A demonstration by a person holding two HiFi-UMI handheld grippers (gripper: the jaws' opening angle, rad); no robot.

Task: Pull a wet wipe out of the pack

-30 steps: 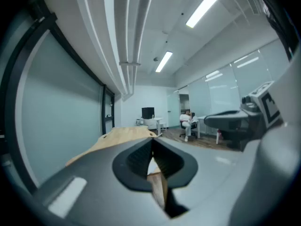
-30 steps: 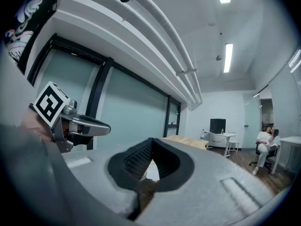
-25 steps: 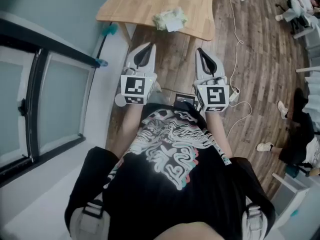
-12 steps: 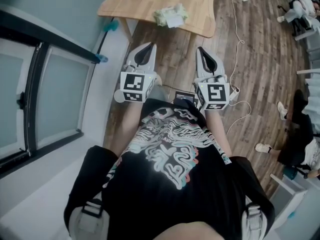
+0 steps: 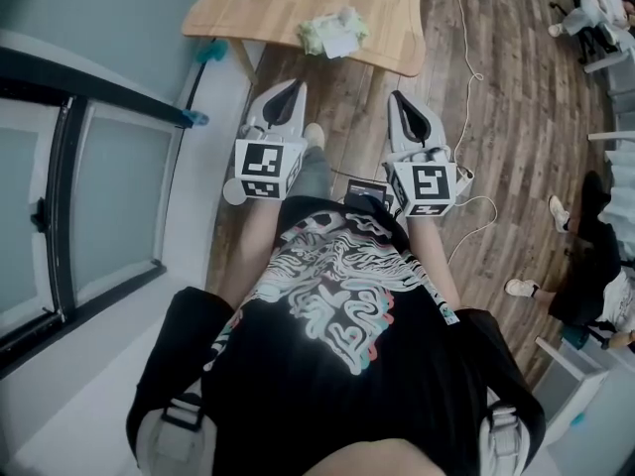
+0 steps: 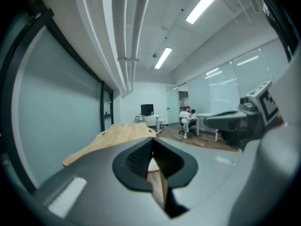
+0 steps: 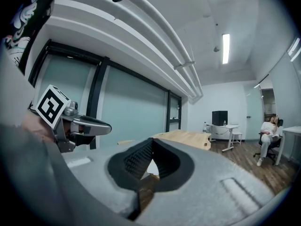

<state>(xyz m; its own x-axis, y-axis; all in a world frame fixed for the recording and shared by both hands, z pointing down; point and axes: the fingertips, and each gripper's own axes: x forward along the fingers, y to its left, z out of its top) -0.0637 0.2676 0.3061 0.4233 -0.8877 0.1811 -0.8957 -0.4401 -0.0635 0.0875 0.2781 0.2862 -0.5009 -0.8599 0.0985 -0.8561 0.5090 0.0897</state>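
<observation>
Two grippers hover side by side short of the near edge of the wooden table (image 5: 283,3), both with jaws pressed together and nothing between them. The left gripper (image 5: 294,91) and the right gripper (image 5: 399,101) point their tips toward the table. In the left gripper view the ridged pads (image 6: 138,157) meet at their tips, and the right gripper view shows the same. The hands holding the grippers are hidden behind the marker cubes (image 5: 263,167). The wet wipe pack (image 5: 335,34) lies on the table close to that near edge, well apart from both grippers. It looks green and white and crumpled, and neither its opening nor any wipe can be made out. From either gripper view the pack is mostly hidden behind the jaws. Only a pale sliver (image 6: 153,164) shows through the gap below the closed tips, too small to identify. The picture's top edge cuts off the table's far side.
</observation>
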